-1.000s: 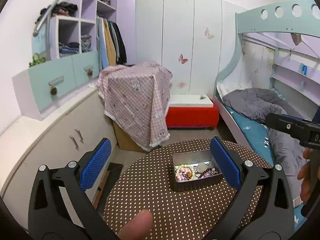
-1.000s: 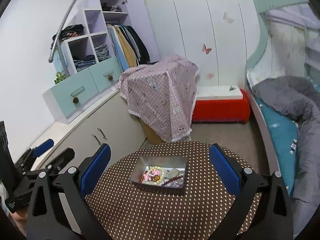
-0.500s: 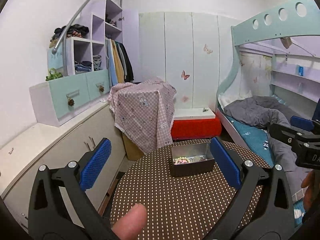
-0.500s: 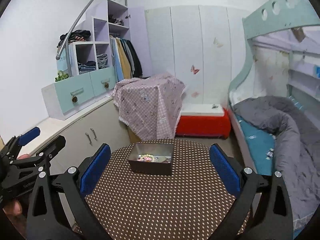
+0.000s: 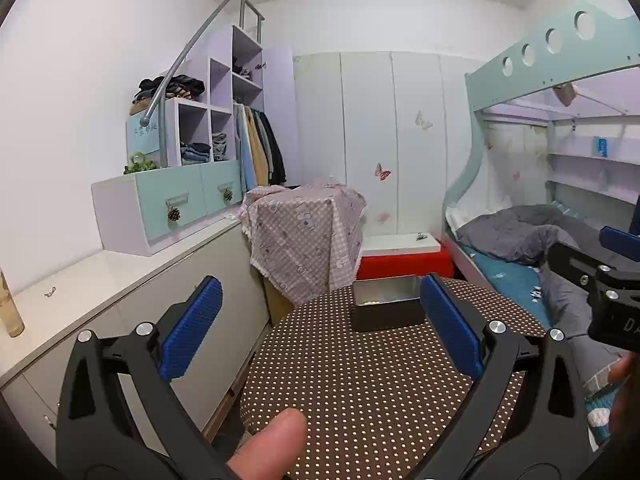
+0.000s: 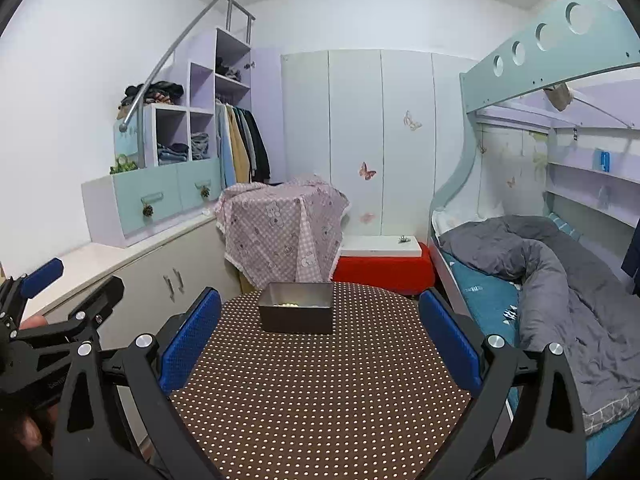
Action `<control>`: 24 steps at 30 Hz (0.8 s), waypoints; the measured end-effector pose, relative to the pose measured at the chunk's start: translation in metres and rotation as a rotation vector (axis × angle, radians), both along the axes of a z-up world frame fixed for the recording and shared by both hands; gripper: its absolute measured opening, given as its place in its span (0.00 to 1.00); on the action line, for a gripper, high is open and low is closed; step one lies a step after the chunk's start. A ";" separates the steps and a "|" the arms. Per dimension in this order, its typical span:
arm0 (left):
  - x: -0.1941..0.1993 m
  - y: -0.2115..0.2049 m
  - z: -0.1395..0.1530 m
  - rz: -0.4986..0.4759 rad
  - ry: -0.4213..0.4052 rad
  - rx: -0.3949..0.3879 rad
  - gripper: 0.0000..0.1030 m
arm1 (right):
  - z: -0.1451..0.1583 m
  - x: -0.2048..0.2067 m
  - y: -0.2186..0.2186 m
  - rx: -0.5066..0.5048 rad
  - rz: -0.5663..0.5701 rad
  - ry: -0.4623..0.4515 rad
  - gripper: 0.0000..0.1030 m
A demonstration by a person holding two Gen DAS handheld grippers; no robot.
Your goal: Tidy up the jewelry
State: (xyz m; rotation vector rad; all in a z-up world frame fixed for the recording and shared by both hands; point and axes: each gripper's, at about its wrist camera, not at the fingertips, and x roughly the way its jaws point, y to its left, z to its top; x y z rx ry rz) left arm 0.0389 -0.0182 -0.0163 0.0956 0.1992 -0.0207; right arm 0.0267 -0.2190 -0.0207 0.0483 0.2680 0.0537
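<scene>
A dark metal tin (image 5: 386,307) (image 6: 297,309) sits at the far side of a round table with a brown polka-dot cloth (image 5: 360,384) (image 6: 316,392). Only a few pale beads (image 6: 289,304) show over its rim; the rest of its contents are hidden. My left gripper (image 5: 320,330) is open and empty, low over the table's near left. My right gripper (image 6: 318,330) is also open and empty, facing the tin from the near side. Each gripper appears at the edge of the other's view.
A low white cabinet (image 6: 132,264) runs along the left wall, with a bottle (image 5: 10,312) on it. A checked cloth (image 6: 280,228) covers something behind the table, next to a red bench (image 6: 384,268). A bunk bed with a grey duvet (image 6: 560,272) is at the right.
Both grippers have dropped lower and tilted up toward level, so the tin now shows side-on and most of its jewelry is hidden. Both stay open.
</scene>
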 end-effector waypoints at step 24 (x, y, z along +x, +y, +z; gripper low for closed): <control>-0.012 0.009 -0.007 0.007 -0.005 -0.045 0.94 | -0.014 -0.006 0.012 0.001 -0.002 0.022 0.92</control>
